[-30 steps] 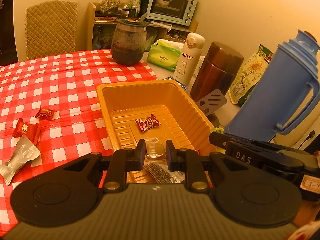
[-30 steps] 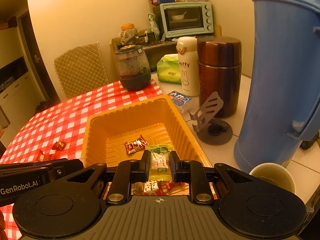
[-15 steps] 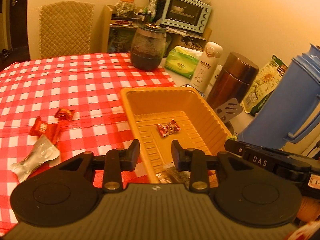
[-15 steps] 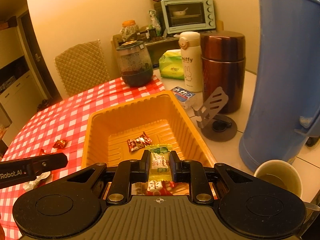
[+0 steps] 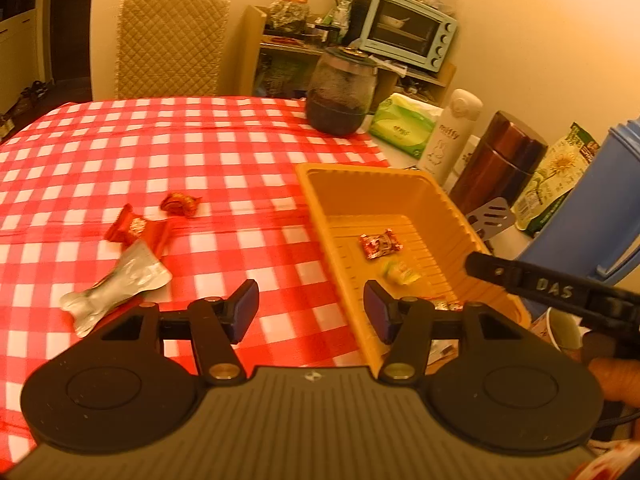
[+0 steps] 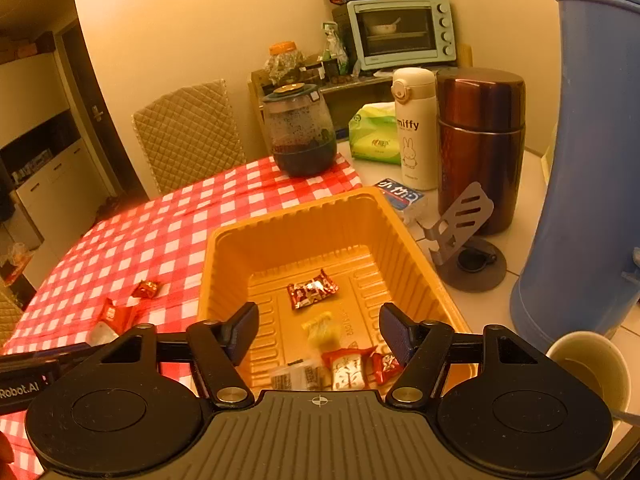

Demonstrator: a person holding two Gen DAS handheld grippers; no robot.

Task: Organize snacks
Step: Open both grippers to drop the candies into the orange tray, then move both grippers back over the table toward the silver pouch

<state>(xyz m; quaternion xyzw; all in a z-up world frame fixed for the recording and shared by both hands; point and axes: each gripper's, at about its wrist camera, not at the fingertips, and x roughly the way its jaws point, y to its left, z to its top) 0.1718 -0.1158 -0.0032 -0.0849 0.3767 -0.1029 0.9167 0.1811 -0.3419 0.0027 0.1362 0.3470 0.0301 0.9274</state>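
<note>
My right gripper (image 6: 320,330) hangs over the near end of the yellow tray (image 6: 296,216), jaws opening. A blurred yellow-green candy (image 6: 322,328) is loose below them, apart from both pads. A red candy (image 6: 312,290) and several wrapped snacks (image 6: 348,368) lie in the tray. My left gripper (image 5: 310,308), jaws opening with nothing between them, straddles the tray's left rim (image 5: 320,200). On the checked cloth to its left lie a silver pouch (image 5: 120,284), a red packet (image 5: 134,228) and a small red candy (image 5: 180,204).
Right of the tray stand a blue thermos (image 6: 592,160), a brown flask (image 6: 480,140), a white bottle (image 6: 414,128), a grey phone stand (image 6: 460,224) and a paper cup (image 6: 584,372). A dark glass jar (image 6: 300,132) and a tissue pack (image 6: 372,132) sit behind.
My right gripper has opened and let go of the yellow-green candy, which drops toward the tray floor. My left gripper has opened and shifted left, from over the tray to its left rim.
</note>
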